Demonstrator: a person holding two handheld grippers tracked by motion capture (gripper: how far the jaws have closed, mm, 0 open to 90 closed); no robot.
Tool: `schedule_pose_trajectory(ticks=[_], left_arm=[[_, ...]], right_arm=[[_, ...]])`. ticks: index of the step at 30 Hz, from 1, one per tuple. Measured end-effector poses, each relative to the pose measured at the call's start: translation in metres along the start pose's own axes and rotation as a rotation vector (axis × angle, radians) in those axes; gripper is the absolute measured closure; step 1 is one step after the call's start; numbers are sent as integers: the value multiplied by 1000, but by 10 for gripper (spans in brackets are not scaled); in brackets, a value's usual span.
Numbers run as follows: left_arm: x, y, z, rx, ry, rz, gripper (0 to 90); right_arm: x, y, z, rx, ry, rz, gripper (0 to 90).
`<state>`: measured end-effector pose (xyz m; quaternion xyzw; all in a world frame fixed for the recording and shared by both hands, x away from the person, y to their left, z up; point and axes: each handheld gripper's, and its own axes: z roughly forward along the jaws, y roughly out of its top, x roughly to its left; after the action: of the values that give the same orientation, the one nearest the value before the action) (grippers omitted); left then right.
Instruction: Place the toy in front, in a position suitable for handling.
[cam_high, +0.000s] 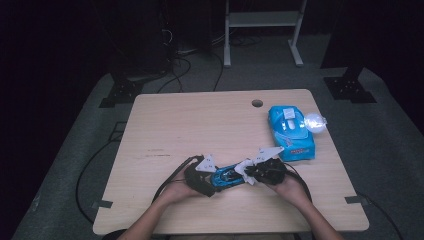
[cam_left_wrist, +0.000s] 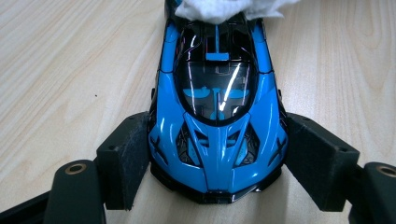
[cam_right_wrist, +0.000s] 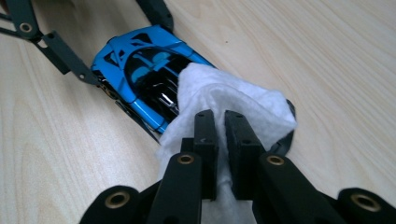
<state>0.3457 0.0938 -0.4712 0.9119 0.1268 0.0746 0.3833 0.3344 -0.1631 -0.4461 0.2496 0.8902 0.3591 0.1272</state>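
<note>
Mid-wipe on the blue toy car (cam_left_wrist: 217, 116), which sits on the worktop (cam_high: 200, 125) near my edge. My left hand-held gripper (cam_left_wrist: 217, 186) clamps its nose from both sides. My right hand-held gripper (cam_right_wrist: 220, 126) is pinched tight on a white wipe (cam_right_wrist: 219, 93) draped over the tail. Next I'd guess: drag the wipe forward over the roof, keeping the nose pinned.

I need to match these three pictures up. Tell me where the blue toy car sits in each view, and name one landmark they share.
High view: blue toy car near the table's front edge, between the two grippers.
Left gripper view: centre, nose toward the camera, between the left gripper jaws.
Right gripper view: upper left, rear under the white wipe.
Shared landmark: the white wipe on the car's rear.
</note>
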Motion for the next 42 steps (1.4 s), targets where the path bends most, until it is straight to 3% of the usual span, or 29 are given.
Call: schedule_pose_trajectory(ticks=[1,2,3,4,5,6,7,8,11,12,15,19,20,22,25,27,28,31,32,33,34,35,36,38,42], left_arm=[[0,0,0,-1,0,-1,257],[0,0,0,-2,1,-4,257],[0,0,0,-2,1,-4,257],[0,0,1,-3,-1,-2,257],[0,0,1,-3,-1,-2,257],[0,0,1,-3,-1,-1,257],[0,0,1,-3,0,0,257],[-1,-1,1,-6,2,-2,257],[-1,-1,1,-9,4,-4,257],[-1,-1,1,-13,1,-7,257],[-1,-1,2,-16,4,-6,257],[-1,-1,2,-13,6,-4,258],[-2,-1,2,-12,9,-2,257],[-2,-2,2,-18,9,-4,257],[-1,-2,2,-22,6,-1,257],[-1,-2,2,-16,5,4,257],[-1,-2,2,-17,4,3,257],[-1,-3,2,-20,3,1,257],[-1,-3,2,-20,4,1,257],[-1,-3,2,-22,7,0,257],[-1,-3,2,-22,8,4,256],[-1,-3,2,-22,8,4,256],[-1,-3,3,-22,7,5,257],[-1,-2,3,-21,7,4,256],[-1,-3,3,-16,7,7,255]], right_arm=[[3,2,1,-3,6,-3,831],[9,8,6,-21,46,-8,832],[9,8,6,-21,46,-8,832],[18,16,12,-44,90,-25,831],[18,16,12,-44,90,-25,831],[26,21,20,-45,130,-39,831],[26,21,20,-45,130,-39,831],[32,27,23,-23,120,-83,832],[27,26,19,-17,98,-74,833],[22,24,14,-10,63,-60,834],[20,23,13,0,60,-53,835],[29,33,24,8,114,-78,836],[37,40,35,15,155,-95,835],[42,44,44,4,168,-110,834],[39,44,46,-5,188,-89,835],[35,41,41,-8,181,-85,836],[30,36,29,1,136,-93,836],[22,28,17,7,108,-79,837],[14,19,6,26,52,-77,837],[14,19,6,26,52,-77,837],[5,9,-2,63,-27,-91,837],[5,9,-2,63,-27,-91,837],[-4,0,-7,41,-17,-20,837],[-5,-2,-8,31,-21,-15,837],[-1,4,-4,52,-57,-49,832]])
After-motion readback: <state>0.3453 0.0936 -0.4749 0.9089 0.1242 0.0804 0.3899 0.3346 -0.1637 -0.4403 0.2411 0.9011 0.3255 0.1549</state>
